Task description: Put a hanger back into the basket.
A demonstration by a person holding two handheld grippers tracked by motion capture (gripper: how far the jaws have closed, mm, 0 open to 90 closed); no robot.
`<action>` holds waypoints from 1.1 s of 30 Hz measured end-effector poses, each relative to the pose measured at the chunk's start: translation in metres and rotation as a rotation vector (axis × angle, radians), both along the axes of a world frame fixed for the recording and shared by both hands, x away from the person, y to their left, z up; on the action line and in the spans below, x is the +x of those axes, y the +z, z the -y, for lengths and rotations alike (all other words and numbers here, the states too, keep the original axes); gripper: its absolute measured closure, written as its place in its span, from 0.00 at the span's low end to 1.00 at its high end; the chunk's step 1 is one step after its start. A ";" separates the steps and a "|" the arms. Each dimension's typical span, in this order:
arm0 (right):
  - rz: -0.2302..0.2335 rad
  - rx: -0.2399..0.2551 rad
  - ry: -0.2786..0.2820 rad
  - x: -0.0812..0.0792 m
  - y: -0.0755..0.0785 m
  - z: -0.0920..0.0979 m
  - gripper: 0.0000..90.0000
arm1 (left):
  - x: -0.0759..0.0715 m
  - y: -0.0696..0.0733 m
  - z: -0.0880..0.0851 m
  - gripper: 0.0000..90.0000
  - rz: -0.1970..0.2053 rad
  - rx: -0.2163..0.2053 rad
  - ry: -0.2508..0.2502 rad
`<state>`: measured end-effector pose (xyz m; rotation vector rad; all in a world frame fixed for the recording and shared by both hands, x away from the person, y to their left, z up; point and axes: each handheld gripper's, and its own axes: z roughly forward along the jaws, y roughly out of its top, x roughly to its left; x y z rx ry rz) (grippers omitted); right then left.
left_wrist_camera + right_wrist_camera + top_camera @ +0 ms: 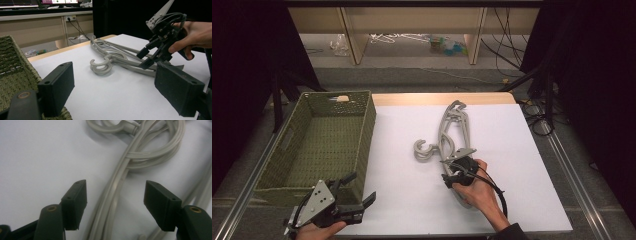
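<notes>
A bundle of grey plastic hangers point(453, 131) lies on the white table, with the hooks point(426, 150) curling to the left. My right gripper point(452, 167) is held low over the near end of the bundle. In the right gripper view its jaws point(115, 186) stand open astride one hanger bar point(113, 195), and the pads are clear of it. The left gripper view shows that same gripper point(144, 59) tipped down onto the hangers point(117, 56). My left gripper point(360, 187) hovers open with nothing between its jaws at the table's front left corner, beside the basket.
A green woven basket point(362, 135) stands at the left with nothing inside, its wall point(15, 65) close to my left gripper point(112, 75). White table surface point(402, 200) stretches between the two grippers. Cables and clutter lie on the floor beyond the far edge.
</notes>
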<state>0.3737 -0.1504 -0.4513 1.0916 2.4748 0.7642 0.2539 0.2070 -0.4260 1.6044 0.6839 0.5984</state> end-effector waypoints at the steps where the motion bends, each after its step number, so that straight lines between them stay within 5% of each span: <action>1: -0.006 -0.007 0.005 0.001 -0.001 -0.001 0.41 | 0.000 0.000 0.000 0.18 0.006 0.006 -0.003; 11: -0.083 -0.045 -0.014 0.021 -0.013 -0.009 0.59 | -0.001 0.001 0.000 0.18 -0.005 0.017 0.001; 19: -0.127 -0.022 -0.022 0.027 -0.017 -0.014 0.71 | -0.001 0.002 0.001 0.18 0.004 0.022 -0.008; 33: -0.108 -0.008 -0.033 0.025 -0.003 -0.008 0.79 | -0.002 0.002 0.000 0.18 0.005 0.019 -0.015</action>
